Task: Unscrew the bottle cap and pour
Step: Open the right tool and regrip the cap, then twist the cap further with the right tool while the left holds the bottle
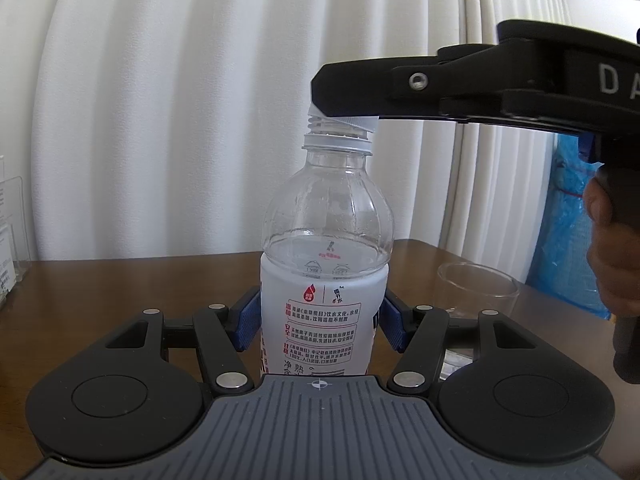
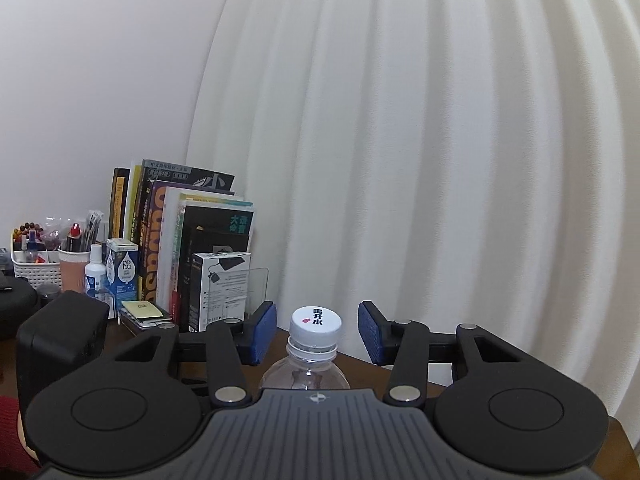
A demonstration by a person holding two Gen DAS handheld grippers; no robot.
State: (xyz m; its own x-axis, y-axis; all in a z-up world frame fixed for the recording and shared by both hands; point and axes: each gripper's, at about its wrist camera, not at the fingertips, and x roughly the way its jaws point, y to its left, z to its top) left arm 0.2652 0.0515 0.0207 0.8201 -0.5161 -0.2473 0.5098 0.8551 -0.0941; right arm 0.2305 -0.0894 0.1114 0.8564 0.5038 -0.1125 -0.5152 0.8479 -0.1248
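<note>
The clear plastic water bottle (image 1: 326, 240) with a white paper label is held by the left gripper (image 1: 318, 320), its blue ridged pads (image 1: 249, 322) pressed on both sides of the label. The bottle is stood upright on the brown, smooth wooden table (image 1: 140, 284). Water is seen inside, up to near the top of the label. The round white plastic cap (image 1: 344, 122) is sat crooked on the bottle's neck, so that the screw ridges are shown under its left side. In the left wrist view the cap is partly hidden by a black finger of the right gripper (image 2: 318, 330). In the right wrist view that gripper's blue pads (image 2: 264, 330) are kept wide apart, with the cap between them and touched by neither. A round clear glass cup (image 1: 478, 290) is stood on the table just to the right of the bottle. A dark hand (image 1: 608, 248) is seen around the right gripper's handle. A blue plastic bag (image 1: 568, 220) is seen past the table's right edge. At the far left, a row of upright books (image 2: 180, 240), small white boxes (image 2: 222, 284), a white basket (image 2: 36, 268) and a pink cup of pens (image 2: 74, 268) are lined up. Behind everything, a soft white curtain (image 1: 200, 100) with long folds is hung.
</note>
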